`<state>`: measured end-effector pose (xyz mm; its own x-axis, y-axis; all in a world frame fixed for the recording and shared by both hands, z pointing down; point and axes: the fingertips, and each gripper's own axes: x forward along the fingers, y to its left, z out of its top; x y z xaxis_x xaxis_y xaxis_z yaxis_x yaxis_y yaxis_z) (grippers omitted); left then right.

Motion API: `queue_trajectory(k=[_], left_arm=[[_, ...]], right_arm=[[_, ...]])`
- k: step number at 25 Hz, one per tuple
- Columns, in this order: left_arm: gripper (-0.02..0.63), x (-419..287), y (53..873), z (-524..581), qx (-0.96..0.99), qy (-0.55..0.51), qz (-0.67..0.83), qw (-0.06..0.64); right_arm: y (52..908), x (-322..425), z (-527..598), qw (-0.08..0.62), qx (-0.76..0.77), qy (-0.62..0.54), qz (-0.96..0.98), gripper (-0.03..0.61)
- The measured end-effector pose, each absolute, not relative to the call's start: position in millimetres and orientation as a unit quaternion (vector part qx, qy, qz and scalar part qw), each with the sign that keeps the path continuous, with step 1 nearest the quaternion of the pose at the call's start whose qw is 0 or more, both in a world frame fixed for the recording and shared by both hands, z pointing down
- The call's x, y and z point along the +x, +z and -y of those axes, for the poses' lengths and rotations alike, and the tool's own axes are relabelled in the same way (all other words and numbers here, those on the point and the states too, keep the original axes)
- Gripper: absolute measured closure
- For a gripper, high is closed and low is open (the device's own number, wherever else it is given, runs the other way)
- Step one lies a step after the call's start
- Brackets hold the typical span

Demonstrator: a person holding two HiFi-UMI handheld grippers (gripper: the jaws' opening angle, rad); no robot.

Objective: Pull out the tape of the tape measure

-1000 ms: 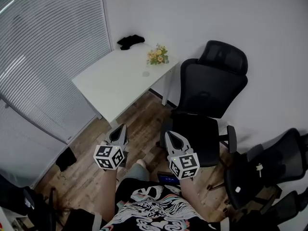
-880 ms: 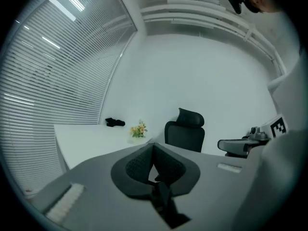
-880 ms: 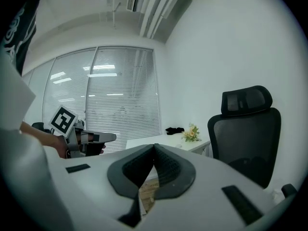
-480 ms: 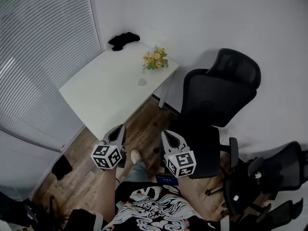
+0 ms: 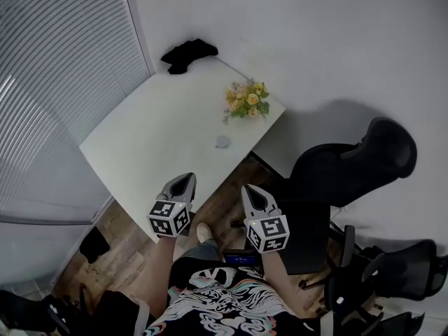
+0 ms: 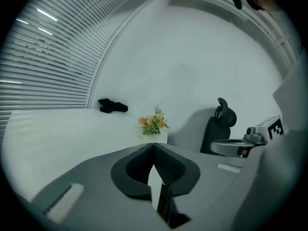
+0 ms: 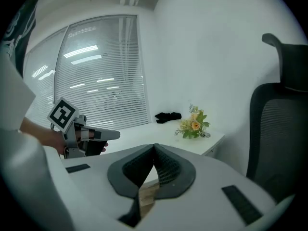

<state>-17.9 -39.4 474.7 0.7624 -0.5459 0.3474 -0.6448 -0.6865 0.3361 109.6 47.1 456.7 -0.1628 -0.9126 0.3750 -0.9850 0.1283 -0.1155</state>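
Observation:
A small round grey object [image 5: 222,142], possibly the tape measure, lies on the white table [image 5: 154,159] a little in front of the flowers. It is too small to make out any tape. Both grippers hover over the wooden floor just off the table's near edge. The left gripper [image 5: 186,179] points at that edge with its jaws shut and nothing between them [image 6: 154,144]. To its right, the right gripper [image 5: 250,190] is likewise shut and empty [image 7: 155,146]. Each gripper shows in the other's view: the right gripper [image 6: 245,141] and the left gripper [image 7: 84,136].
A bunch of yellow flowers [image 5: 248,102] stands near the table's right corner, and a black cloth [image 5: 187,53] lies at its far corner. Window blinds [image 5: 56,82] run along the left. A black office chair [image 5: 350,166] stands right of the table, with more chairs [image 5: 392,278] lower right.
The person has moved toward the table. It now fills more of the head view, and both grippers have come close to its near edge, still shut. The office chair has slid to the right.

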Motion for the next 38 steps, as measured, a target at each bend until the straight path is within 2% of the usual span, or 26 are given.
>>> queue_trajectory(k=[5,10,15,20,32,35,38], left_arm=[[0.611,-1.3,487.2,80.9,0.91,0.117,0.308,0.251],[0.611,8.6,489.7,98.1,0.915,0.134,0.295,0.24],[0.609,14.1,482.2,104.9,0.913,0.118,0.288,0.263],[0.609,17.0,479.4,111.0,0.914,0.117,0.292,0.257],[0.606,22.2,497.0,132.6,0.907,0.138,0.312,0.247],[0.601,29.7,505.4,135.3,0.908,0.151,0.305,0.245],[0.569,38.2,513.6,138.7,0.908,0.162,0.296,0.248]], right_arm=[[465.0,121.1,-2.2,0.115,0.644,0.17,0.737,0.575],[458.4,131.5,13.6,0.11,0.655,0.164,0.73,0.575],[444.7,142.4,22.1,0.112,0.661,0.15,0.726,0.575],[430.5,155.7,34.8,0.117,0.663,0.13,0.728,0.575],[457.9,161.9,63.6,0.125,0.643,0.149,0.741,0.575],[468.2,164.2,67.9,0.13,0.64,0.159,0.74,0.575],[478.3,166.3,74.9,0.138,0.635,0.168,0.741,0.575]])
